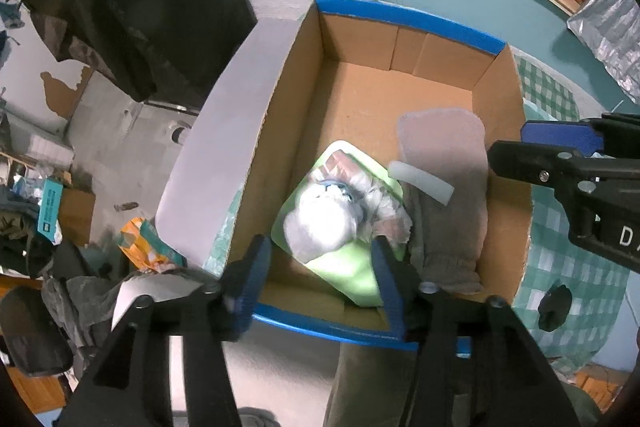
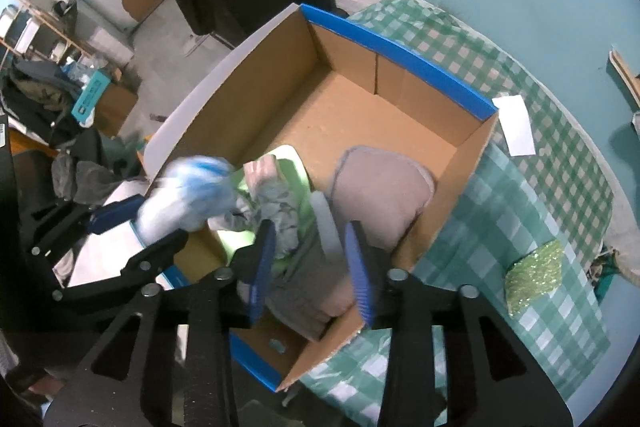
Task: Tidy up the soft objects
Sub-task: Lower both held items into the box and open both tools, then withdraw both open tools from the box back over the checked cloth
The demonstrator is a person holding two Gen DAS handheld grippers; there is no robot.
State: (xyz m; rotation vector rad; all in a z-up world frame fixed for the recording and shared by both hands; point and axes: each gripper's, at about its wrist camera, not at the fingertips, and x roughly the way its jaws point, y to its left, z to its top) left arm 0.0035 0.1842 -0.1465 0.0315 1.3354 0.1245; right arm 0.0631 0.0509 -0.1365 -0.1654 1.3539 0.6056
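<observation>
An open cardboard box with blue edges (image 1: 404,17) (image 2: 396,53) stands on a green checked cloth. Inside lie a light green pad (image 1: 352,271) (image 2: 290,157), a grey-brown mitt (image 1: 444,147) (image 2: 380,183) and a grey sock (image 1: 448,247). A white and blue plastic-wrapped bundle (image 1: 324,219) (image 2: 188,195) sits over the green pad, blurred. My left gripper (image 1: 320,275) is open, its fingers either side of the bundle; whether they touch it I cannot tell. My right gripper (image 2: 310,267) is open above the mitt and sock, empty. It also shows in the left wrist view (image 1: 560,155).
A glittery green sponge (image 2: 534,273) and a white card (image 2: 516,125) lie on the checked cloth (image 2: 520,211) right of the box. A small black object (image 1: 554,307) lies on the cloth. Clutter, clothes and boxes fill the floor at left. A dark chair back stands behind the box.
</observation>
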